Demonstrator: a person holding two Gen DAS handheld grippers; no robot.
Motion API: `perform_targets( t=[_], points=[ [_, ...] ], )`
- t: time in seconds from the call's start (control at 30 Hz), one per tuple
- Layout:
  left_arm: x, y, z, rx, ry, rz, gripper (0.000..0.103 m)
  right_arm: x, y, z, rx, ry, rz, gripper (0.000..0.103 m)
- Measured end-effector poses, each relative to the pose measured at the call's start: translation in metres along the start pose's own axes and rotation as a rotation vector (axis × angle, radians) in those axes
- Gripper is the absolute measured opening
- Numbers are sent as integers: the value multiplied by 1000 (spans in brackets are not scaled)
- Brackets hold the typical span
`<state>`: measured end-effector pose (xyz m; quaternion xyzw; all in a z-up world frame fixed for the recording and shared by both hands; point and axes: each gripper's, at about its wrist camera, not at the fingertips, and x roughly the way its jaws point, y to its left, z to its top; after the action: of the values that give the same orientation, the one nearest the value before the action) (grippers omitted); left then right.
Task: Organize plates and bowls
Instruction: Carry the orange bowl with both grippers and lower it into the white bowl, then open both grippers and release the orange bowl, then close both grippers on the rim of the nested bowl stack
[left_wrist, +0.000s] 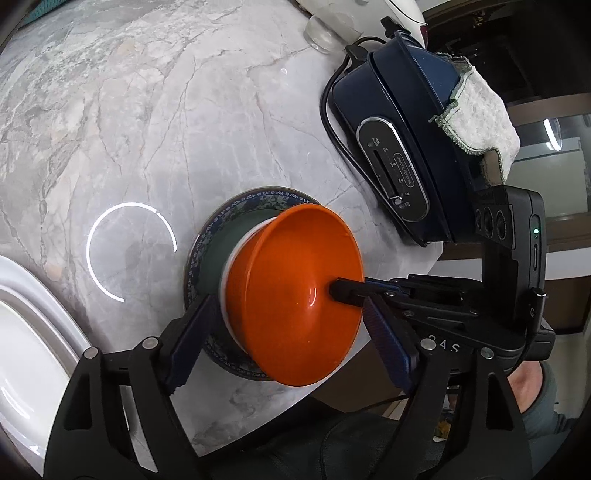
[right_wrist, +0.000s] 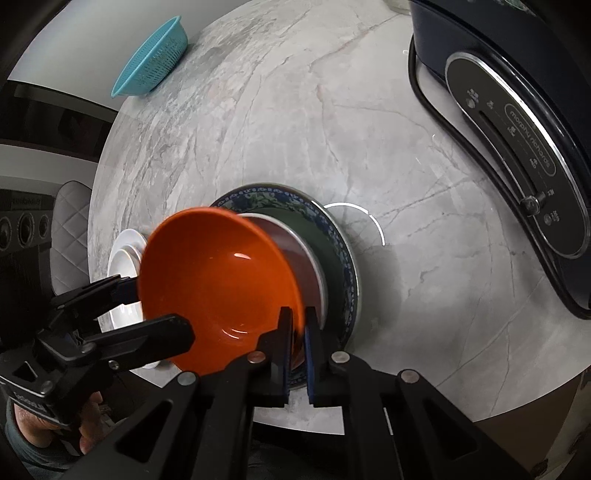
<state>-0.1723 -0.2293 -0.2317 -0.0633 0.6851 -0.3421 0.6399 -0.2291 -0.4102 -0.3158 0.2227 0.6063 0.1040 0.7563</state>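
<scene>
An orange bowl (left_wrist: 295, 295) (right_wrist: 221, 280) hangs just above a stack: a white-rimmed dish (right_wrist: 295, 251), a green plate (right_wrist: 325, 251) and a blue patterned plate (left_wrist: 266, 199) (right_wrist: 280, 195) on the marble table. My right gripper (right_wrist: 297, 350) is shut on the orange bowl's near rim; it also shows in the left wrist view (left_wrist: 351, 293). My left gripper (left_wrist: 284, 350) is open, its fingers (left_wrist: 188, 343) on either side of the bowl and stack; it shows at the left of the right wrist view (right_wrist: 147, 314).
A dark blue Morphy Richards cooker (left_wrist: 399, 162) (right_wrist: 517, 147) with a cord and a white cloth (left_wrist: 480, 118) stands at the right. White plates (left_wrist: 22, 332) (right_wrist: 125, 280) lie at the left. A teal colander (right_wrist: 151, 59) sits far back. The table edge (left_wrist: 332, 384) is near.
</scene>
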Motion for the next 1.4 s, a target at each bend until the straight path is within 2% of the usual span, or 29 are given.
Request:
perform_targets(
  t=[0.57, 0.73, 0.83, 0.87, 0.9, 0.97, 1.07, 1.13, 1.3, 1.33, 1.4],
  points=[
    [-38, 45, 4, -97, -88, 37, 81, -5, 22, -3, -88, -22, -157, 9],
    [-42, 56, 2, -115, -93, 40, 81, -6, 22, -2, -84, -31, -161, 10],
    [-41, 59, 0, -123, -86, 47, 81, -7, 23, -2, -81, -31, -140, 27],
    [-41, 59, -1, -125, -85, 51, 81, -8, 24, -2, -86, -33, -139, 40],
    [-40, 59, -2, -127, -85, 54, 81, -9, 26, -3, -91, -38, -132, 58],
    [-40, 59, -2, -125, -88, 53, 81, -14, 30, -3, -96, -59, -157, 72],
    [-39, 57, -2, -124, -86, 55, 81, -18, 27, 0, -87, -71, -98, 73],
    [-38, 55, -2, -114, -80, 58, 81, -22, 25, 0, -79, -81, -104, 73],
    [-33, 52, -5, -79, -56, 91, 81, -54, 7, 0, -55, -167, -45, 72],
    [-32, 53, -5, -70, -51, 99, 81, -58, 1, -1, -55, -178, -40, 71],
    [-29, 55, -5, -50, -43, 123, 81, -61, -13, -4, -47, -184, -39, 60]
  ],
)
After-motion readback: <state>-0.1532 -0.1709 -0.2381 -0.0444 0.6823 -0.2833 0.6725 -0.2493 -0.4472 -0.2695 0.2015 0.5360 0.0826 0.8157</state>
